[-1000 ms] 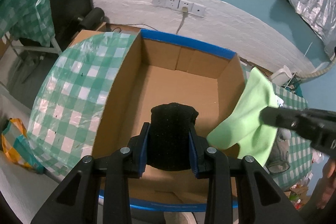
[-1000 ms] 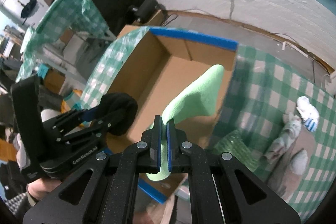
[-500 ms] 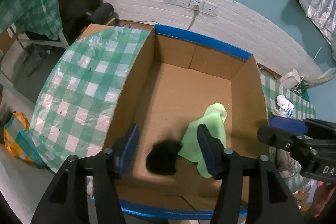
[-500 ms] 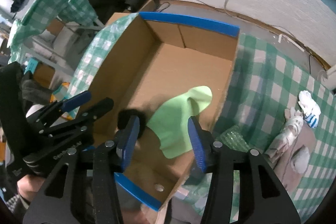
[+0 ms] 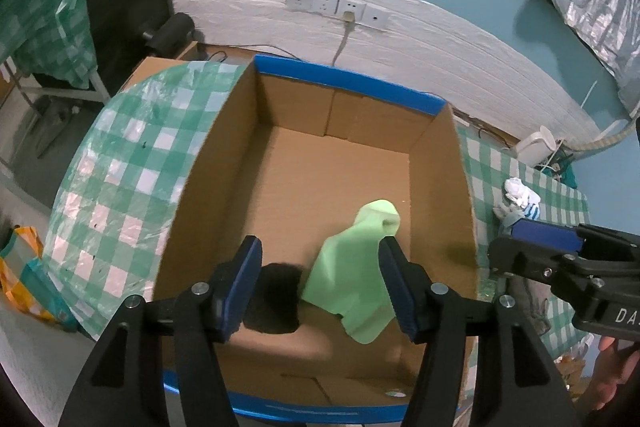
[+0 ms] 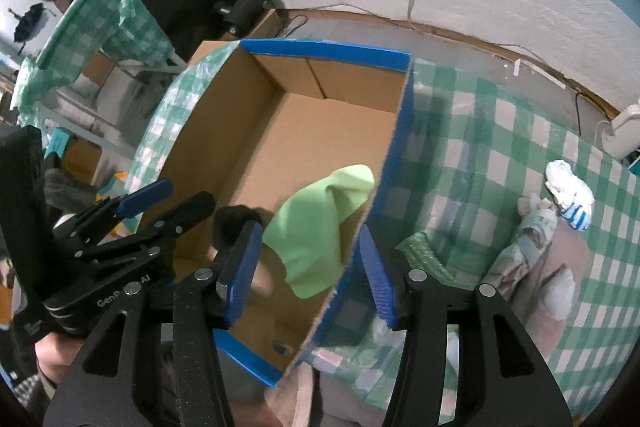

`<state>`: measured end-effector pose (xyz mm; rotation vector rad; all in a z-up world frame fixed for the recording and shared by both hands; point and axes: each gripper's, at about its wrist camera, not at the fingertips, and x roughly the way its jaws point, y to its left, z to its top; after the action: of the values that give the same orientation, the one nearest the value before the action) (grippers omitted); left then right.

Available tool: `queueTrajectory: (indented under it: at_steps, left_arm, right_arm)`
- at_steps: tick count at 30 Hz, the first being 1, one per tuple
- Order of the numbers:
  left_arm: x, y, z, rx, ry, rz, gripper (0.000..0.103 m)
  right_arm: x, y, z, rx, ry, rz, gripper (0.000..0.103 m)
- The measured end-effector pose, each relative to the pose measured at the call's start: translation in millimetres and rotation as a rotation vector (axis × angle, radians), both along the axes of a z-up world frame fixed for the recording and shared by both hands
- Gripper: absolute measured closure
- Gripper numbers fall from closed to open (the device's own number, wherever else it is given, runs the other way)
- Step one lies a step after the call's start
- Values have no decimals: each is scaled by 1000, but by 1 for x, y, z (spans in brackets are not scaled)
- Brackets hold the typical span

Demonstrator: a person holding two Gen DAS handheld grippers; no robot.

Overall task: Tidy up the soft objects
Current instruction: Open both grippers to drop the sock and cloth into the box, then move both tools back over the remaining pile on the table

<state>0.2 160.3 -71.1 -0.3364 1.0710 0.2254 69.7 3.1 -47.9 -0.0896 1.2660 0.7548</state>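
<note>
A cardboard box [image 5: 304, 115] with blue-taped rims stands on a green checked tablecloth. A light green cloth [image 5: 352, 279] and a black sock [image 5: 276, 295] lie on its floor near the front wall. My left gripper [image 5: 320, 287] is open and empty above them. In the right wrist view the box [image 6: 332, 83], the green cloth [image 6: 316, 227] and part of the black sock [image 6: 232, 223] show. My right gripper [image 6: 310, 271] is open and empty, astride the box's right wall. The left gripper [image 6: 160, 203] shows at left, open.
On the cloth right of the box lie a white and blue sock [image 6: 568, 191] and grey soft items [image 6: 532, 247], with a green textured item [image 6: 424, 255] beside the box wall. A white wall with sockets [image 5: 336, 3] runs behind. A yellow bag [image 5: 20, 275] sits on the floor at left.
Both grippers have opened and let go: the black sock and the green cloth have dropped onto the box floor. The right gripper has shifted rightward over the box's right wall.
</note>
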Motion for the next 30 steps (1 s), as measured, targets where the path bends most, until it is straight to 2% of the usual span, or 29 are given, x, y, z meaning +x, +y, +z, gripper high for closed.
queueTrajectory:
  at_steps: [11,30]
  left_arm:
    - [6,-26,11,1,-27,-46,41]
    - [19,-87,22,47,-14,-138,41]
  right_arm:
    - [5,-44,7,-5,-26,-72,50]
    - [12,-132,9,0,-30,-203,50]
